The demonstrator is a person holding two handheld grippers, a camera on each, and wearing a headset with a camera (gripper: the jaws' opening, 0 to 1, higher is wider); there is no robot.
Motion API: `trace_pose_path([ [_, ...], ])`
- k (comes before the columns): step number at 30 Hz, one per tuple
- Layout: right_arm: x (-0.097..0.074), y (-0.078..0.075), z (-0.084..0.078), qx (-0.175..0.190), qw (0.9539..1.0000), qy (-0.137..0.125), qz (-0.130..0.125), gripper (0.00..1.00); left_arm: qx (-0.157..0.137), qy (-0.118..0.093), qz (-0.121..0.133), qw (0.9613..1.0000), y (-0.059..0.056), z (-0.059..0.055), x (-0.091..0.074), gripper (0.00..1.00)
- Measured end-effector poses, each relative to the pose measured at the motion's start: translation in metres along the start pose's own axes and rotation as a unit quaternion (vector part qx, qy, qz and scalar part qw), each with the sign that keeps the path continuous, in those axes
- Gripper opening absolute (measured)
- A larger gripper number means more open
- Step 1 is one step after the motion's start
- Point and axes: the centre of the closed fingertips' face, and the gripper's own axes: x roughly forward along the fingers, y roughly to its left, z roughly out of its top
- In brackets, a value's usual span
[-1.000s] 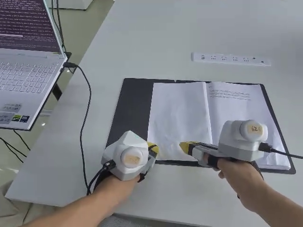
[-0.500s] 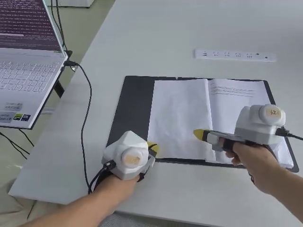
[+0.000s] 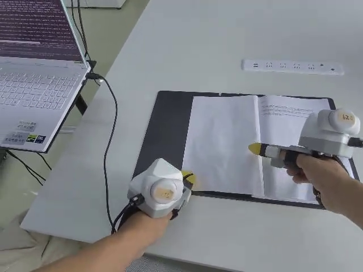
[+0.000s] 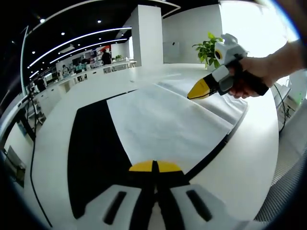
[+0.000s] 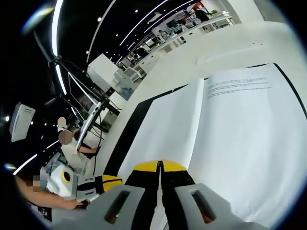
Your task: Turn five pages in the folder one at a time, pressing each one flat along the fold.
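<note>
The folder [image 3: 165,133] lies open on the counter [image 3: 227,34] straight ahead of me, with its black inside cover bare on the left. A blank white sheet [image 3: 221,141] lies turned over to the left of the fold [image 3: 256,116], and a printed page [image 3: 289,116] with a few lines of text at the top faces up on the right. At least one page looks turned, but I cannot count how many are stacked under that sheet, so I can't say how many of the five are left.

My right claw [image 3: 254,149] has its jaws together and empty, with its yellow tip at the fold about halfway down. It may be pressing the paper flat there, though I cannot tell whether it touches. My left claw [image 3: 188,179] is also closed on nothing and sits at the near-left corner of the turned sheet, by the folder's front edge.

The paper looks thin and smooth, with a slight rise toward the fold.
</note>
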Motion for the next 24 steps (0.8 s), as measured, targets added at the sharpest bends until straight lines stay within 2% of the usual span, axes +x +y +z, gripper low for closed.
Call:
trace_pose_path([
  [2, 0.0, 0.0, 0.004, 0.004, 1.0, -0.002, 0.0, 0.0, 0.001, 0.001, 0.002, 1.0, 0.0, 0.0, 0.0, 0.0],
  [7, 0.012, -0.022, 0.019, 0.018, 0.9998, -0.001, -0.004, 0.0, -0.001, 0.001, 0.008, 1.0, 0.0, 0.0, 0.0, 0.0],
  [12, 0.021, -0.035, 0.031, 0.03, 0.9995, -0.002, -0.006, 0.0, -0.005, 0.001, 0.012, 0.9999, 0.0, 0.0, 0.0, 0.0],
  [20, 0.032, -0.049, 0.036, 0.049, 0.9987, 0.007, -0.01, 0.0, -0.006, 0.003, 0.018, 0.9998, 0.0, 0.0, 0.0, 0.0],
  [22, 0.034, -0.051, 0.039, 0.06, 0.9982, 0.004, -0.004, 0.0, -0.006, 0.003, 0.019, 0.9998, 0.0, 0.0, 0.0, 0.0],
  [24, 0.035, -0.049, 0.041, 0.055, 0.9985, 0.003, -0.004, 0.0, -0.006, 0.003, 0.02, 0.9998, 0.0, 0.0, 0.0, 0.0],
])
